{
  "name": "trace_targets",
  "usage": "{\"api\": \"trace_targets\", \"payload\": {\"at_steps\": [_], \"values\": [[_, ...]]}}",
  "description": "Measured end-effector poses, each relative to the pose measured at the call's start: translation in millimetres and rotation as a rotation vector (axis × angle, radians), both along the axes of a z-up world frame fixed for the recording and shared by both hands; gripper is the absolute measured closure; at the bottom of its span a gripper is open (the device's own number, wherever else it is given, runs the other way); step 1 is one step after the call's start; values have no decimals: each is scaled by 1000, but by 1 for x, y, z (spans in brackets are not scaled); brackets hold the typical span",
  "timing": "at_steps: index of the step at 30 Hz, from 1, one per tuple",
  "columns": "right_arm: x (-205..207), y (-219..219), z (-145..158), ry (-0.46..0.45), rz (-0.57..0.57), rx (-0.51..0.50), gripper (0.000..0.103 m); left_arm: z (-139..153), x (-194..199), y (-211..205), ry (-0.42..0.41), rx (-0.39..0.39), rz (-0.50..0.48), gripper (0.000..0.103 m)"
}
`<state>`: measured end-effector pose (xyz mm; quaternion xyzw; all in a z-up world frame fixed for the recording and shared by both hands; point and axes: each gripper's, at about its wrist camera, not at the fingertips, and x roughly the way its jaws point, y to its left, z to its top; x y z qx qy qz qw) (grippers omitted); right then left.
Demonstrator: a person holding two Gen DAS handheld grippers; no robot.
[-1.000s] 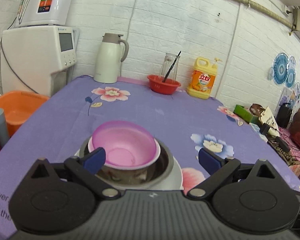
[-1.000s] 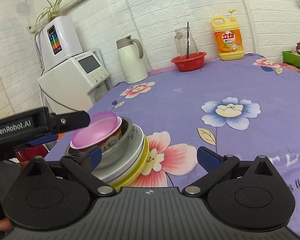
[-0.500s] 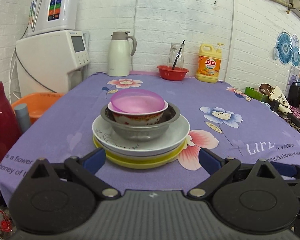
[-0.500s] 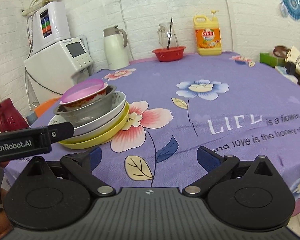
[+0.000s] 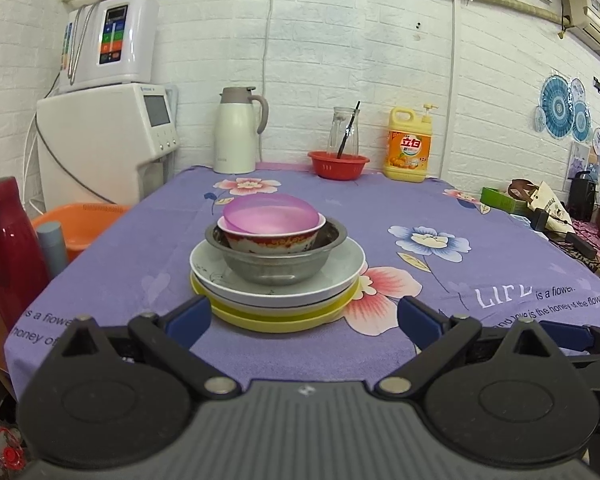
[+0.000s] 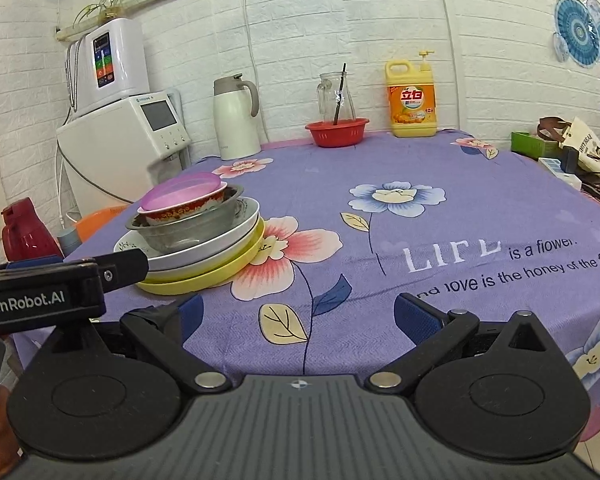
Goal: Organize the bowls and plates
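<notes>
Stacked dishes (image 5: 276,264) near purple tablecloth (image 5: 440,216) front edge; left gripper (image 5: 304,320) and right gripper (image 6: 296,314) both spread, empty. Right view alone shows left gripper's side.

Matt woven cloth (image 5: 440,208) over the tabletop. Dull, scuffed metal bowl (image 5: 276,264); glossy glazed china bowl (image 5: 272,240) inside; translucent pink plastic bowl (image 5: 270,214) on top. Smooth white plate (image 5: 216,268), satin yellow plate (image 5: 284,320). Clear glass jug (image 5: 344,136).

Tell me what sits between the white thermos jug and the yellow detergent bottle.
A red basket with a glass pitcher behind it stands between the thermos jug and the detergent bottle, seen in both wrist views.
</notes>
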<state>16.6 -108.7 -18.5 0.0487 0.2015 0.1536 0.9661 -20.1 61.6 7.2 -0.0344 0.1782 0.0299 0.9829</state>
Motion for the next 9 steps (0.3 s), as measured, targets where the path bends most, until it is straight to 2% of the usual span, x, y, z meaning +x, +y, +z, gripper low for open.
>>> {"api": "trace_targets", "payload": {"at_steps": [9], "values": [[-3,5,-2,8,19,-1,0,-1,-2,4,-7,-12,9,5]]}}
